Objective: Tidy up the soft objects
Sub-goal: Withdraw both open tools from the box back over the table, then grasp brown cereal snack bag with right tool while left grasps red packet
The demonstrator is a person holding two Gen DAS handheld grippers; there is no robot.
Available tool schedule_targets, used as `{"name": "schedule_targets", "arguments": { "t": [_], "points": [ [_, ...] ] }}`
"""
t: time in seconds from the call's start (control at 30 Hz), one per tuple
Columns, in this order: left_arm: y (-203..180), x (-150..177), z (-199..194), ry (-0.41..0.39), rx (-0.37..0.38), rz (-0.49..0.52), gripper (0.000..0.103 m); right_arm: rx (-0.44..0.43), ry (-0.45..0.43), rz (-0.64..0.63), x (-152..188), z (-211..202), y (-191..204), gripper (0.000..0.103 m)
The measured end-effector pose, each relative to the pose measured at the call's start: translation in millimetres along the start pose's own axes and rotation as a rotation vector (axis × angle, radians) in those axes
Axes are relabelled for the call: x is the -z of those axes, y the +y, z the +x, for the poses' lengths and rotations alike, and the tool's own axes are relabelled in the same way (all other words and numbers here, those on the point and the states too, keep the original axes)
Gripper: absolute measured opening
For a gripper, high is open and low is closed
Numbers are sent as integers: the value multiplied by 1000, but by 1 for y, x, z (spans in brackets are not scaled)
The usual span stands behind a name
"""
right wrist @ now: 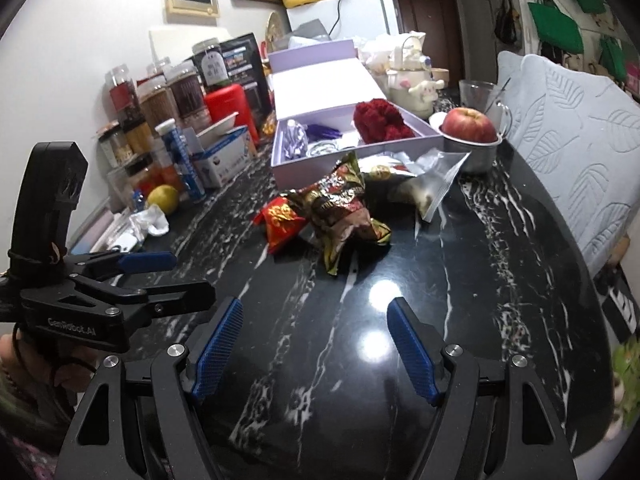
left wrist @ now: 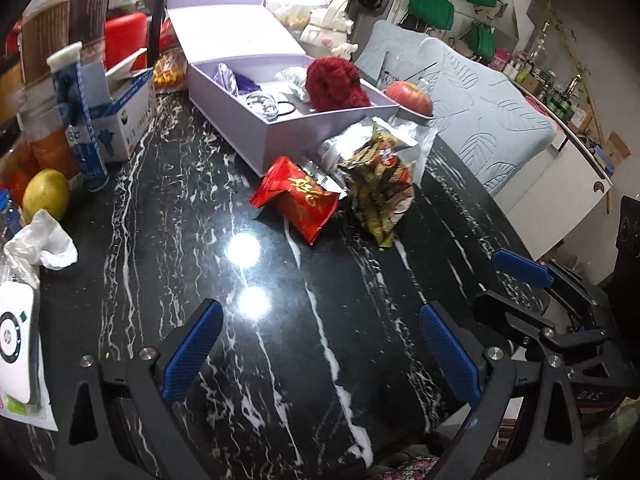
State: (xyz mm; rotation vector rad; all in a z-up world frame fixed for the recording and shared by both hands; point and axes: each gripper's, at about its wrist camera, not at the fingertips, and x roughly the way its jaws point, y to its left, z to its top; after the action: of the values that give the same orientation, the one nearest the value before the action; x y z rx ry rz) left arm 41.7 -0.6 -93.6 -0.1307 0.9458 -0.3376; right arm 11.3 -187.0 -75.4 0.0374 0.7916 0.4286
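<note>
A red snack packet (left wrist: 295, 199) (right wrist: 280, 222) lies on the black marble table (left wrist: 224, 208), touching a crumpled green and brown packet (left wrist: 378, 184) (right wrist: 346, 208) and a silver pouch (right wrist: 430, 184). Behind them stands an open lilac box (left wrist: 280, 120) (right wrist: 320, 162) holding a red woolly ball (left wrist: 336, 82) (right wrist: 380, 120), foil and small items. My left gripper (left wrist: 320, 344) is open over bare table, well short of the packets. My right gripper (right wrist: 316, 340) is open too, empty, also short of them. Each gripper shows at the other view's edge.
Jars, a blue tube (left wrist: 82, 120), a carton (left wrist: 120, 116), a yellow fruit (left wrist: 46, 194) and crumpled tissue (left wrist: 42, 242) line the left side. An apple (right wrist: 468, 126) sits in a metal cup right of the box. A padded chair back (right wrist: 568, 152) borders the table's right edge.
</note>
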Motion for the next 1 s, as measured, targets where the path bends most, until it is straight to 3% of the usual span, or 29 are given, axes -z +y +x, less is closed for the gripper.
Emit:
{"name": "schedule_targets", "arguments": {
  "t": [0.37, 0.5, 1.0],
  "points": [
    [18, -20, 28, 25, 8, -9, 100, 3, 44, 2, -15, 37, -10, 75],
    [21, -27, 37, 36, 6, 5, 100, 2, 55, -13, -22, 49, -10, 81],
    [49, -47, 41, 4, 15, -53, 100, 8, 66, -104, -59, 93, -15, 87]
  ]
}}
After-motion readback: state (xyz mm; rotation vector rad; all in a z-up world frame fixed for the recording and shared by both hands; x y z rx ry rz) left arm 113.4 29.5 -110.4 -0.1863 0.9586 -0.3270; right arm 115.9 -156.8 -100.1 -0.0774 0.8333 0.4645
